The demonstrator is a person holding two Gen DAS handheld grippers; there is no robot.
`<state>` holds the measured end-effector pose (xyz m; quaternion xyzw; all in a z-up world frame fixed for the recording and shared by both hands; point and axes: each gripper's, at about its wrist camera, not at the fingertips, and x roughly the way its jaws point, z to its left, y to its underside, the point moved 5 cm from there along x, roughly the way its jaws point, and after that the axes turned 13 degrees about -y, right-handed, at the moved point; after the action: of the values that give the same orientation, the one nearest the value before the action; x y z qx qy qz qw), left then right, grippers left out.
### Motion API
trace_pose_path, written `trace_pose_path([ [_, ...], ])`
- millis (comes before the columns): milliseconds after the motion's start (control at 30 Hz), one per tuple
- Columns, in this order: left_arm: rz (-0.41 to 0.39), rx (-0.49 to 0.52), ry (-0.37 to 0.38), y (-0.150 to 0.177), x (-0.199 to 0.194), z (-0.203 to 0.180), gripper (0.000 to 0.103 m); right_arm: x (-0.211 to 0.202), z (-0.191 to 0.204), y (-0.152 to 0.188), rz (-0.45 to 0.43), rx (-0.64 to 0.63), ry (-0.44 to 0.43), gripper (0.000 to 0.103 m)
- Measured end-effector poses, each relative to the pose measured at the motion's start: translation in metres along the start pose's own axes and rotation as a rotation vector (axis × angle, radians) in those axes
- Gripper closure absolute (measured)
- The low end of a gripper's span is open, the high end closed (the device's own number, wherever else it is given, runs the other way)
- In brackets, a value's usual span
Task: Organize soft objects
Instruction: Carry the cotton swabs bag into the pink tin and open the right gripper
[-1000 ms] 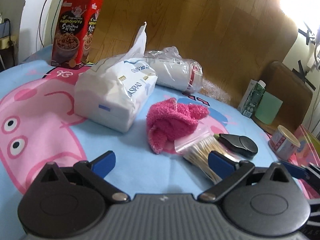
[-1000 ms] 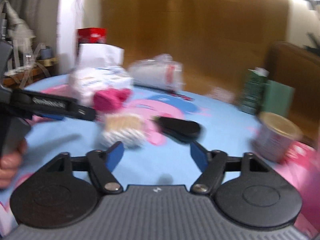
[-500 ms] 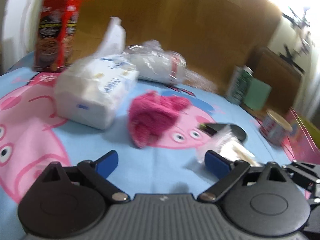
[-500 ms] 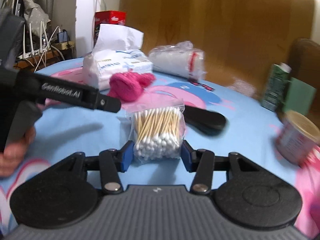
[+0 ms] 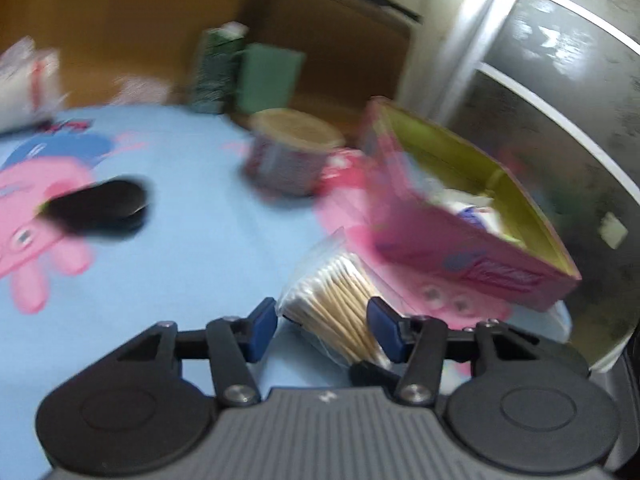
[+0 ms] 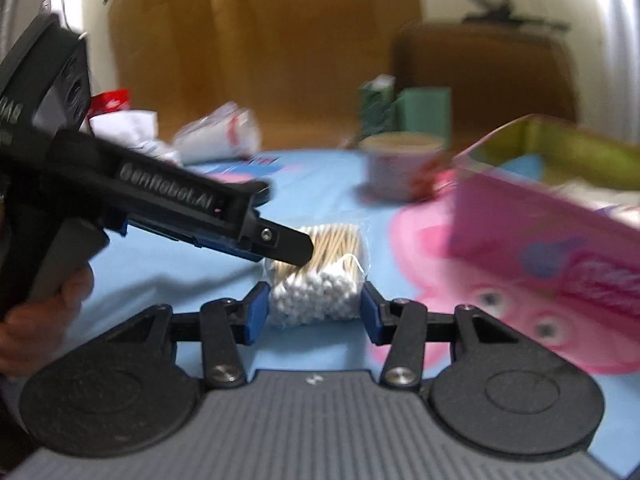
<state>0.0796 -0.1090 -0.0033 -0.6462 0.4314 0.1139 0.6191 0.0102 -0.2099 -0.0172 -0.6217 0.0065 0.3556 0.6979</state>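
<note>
swabs (image 6: 320, 276) sat on the desk (image 5: 192, 264) a second ago; now my right tongs (image 6: 314, 312) clamp the bag, pink box (image 6: 552, 240) beside it. left tongs (image 5: 322, 330) have narrowed, closing round the same bag's far end; contact unclear. blue cartoon cloth, wood wall.

Round tin with a patterned wall and pale flat lid (image 5: 294, 156), standing on the light-blue cartoon-pig cloth (image 5: 192, 216). Black oval case (image 5: 102, 210), lying flat on that cloth. Dark green carton (image 5: 216, 68) beside a plain green box (image 5: 270, 78), at the cloth's far edge. Brown wooden wall panel (image 6: 260, 48) behind.
</note>
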Motion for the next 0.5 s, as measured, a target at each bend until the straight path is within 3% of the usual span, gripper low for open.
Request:
trace_pose_path([
  [200,-0.085,0.144,0.069,-0.035,-0.006,-0.076,0.053,-0.048,-0.026,-0.011,-0.205,-0.032,0.16,0.053],
  [400,-0.116,0.272,0.113,-0.063,0.025,-0.159,0.051,-0.085,-0.076,-0.016,-0.304,0.001,0.331,0.053],
  [500,-0.127,0.289,0.091,-0.068,0.042,-0.188,0.027,-0.095,-0.109,-0.021,-0.331,0.03,0.44,0.052],
])
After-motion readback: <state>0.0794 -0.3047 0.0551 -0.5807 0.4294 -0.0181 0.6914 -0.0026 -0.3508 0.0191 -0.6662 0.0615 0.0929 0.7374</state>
